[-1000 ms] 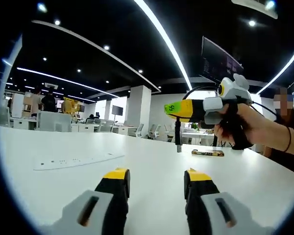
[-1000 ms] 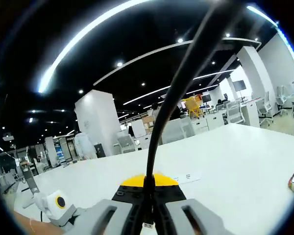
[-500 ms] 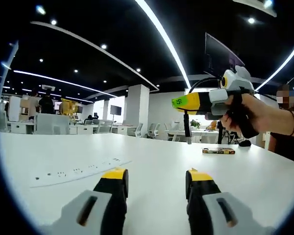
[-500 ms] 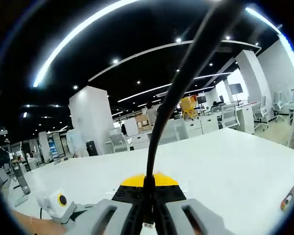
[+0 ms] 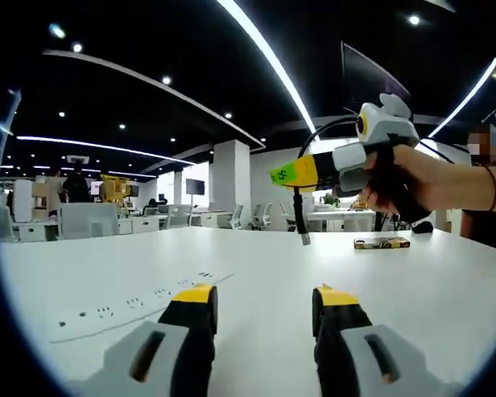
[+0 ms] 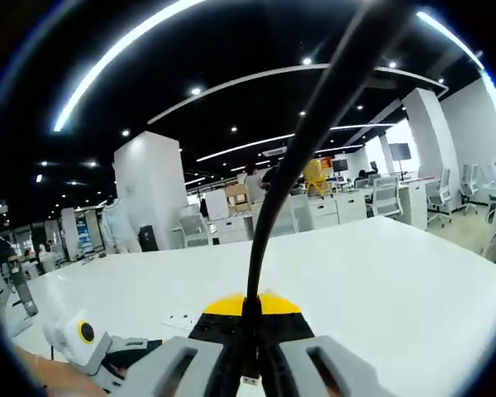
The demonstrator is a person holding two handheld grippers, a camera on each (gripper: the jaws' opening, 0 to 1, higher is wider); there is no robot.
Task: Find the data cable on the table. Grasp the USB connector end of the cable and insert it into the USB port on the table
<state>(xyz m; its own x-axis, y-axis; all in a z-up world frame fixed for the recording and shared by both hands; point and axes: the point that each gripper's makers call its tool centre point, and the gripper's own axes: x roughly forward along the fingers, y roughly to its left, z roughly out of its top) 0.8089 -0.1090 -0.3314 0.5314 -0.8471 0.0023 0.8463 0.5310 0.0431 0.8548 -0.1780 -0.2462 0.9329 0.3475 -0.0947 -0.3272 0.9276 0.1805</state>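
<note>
In the left gripper view the left gripper (image 5: 264, 299) stands released, its two yellow-tipped jaws apart with bare white table (image 5: 256, 265) between them and nothing in their hold. Ahead of it and to its right, raised above the table, a hand (image 5: 409, 178) carries the right gripper (image 5: 285, 176), whose jaws are clenched on the black cable (image 5: 298, 211). A short length hangs straight down below those jaws and ends in the connector end (image 5: 305, 240), which hangs clear of the tabletop (too small to tell the plug type). Ahead and to the left of the left gripper's jaws a long white power strip (image 5: 120, 308) lies flat on the table, with rows of sockets on its top face, running away from the gripper. Beyond the hanging connector end and further to the right, a small flat box (image 5: 382, 242) lies on the table. In the right gripper view the right gripper (image 6: 250, 335) has its jaws pressed together around the cable (image 6: 285, 186), which rises from between the yellow tips and sweeps up and to the right across the view. Low to its left, the left gripper (image 6: 145, 354) shows above the table (image 6: 380, 281).
</note>
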